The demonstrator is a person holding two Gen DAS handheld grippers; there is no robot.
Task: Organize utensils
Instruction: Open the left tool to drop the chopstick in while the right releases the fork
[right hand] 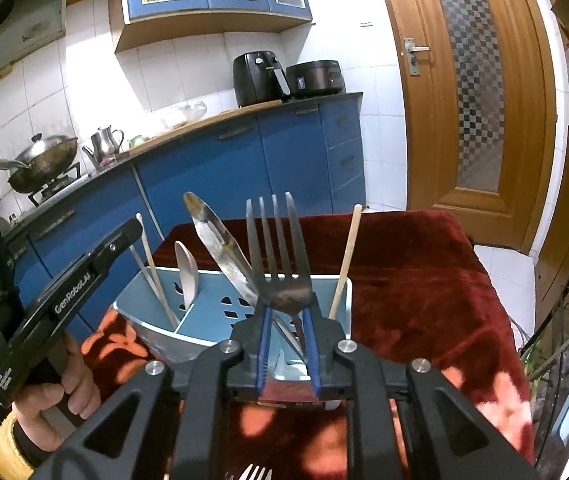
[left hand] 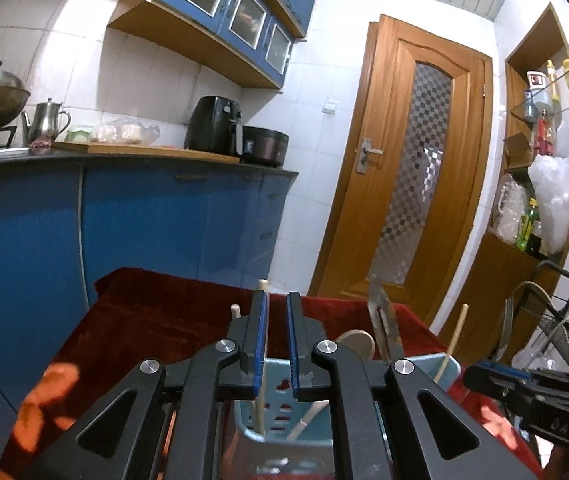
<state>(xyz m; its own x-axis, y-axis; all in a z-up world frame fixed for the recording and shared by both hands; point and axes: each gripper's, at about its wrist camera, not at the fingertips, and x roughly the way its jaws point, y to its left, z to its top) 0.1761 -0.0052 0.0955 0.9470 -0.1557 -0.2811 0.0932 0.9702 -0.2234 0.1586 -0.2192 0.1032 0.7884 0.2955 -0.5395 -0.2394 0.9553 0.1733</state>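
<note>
Black right gripper (right hand: 287, 320) fills the foreground over the red cloth (right hand: 412, 280), its blue pads pinching a fork (right hand: 278, 252) by the neck, tines up, just above the blue caddy (right hand: 212, 320). Left gripper (left hand: 278, 344) hangs over the caddy with a narrow gap between its pads and nothing gripped. Inside stand a knife (right hand: 220, 248), spoon (right hand: 186, 272) and chopsticks (right hand: 344, 260).

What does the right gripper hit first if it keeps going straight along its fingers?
Probably the light blue utensil caddy: the right gripper, shut on the fork, points right at its near wall. The knife standing inside lies just behind the fork, so it may touch first; depth is unclear.
</note>
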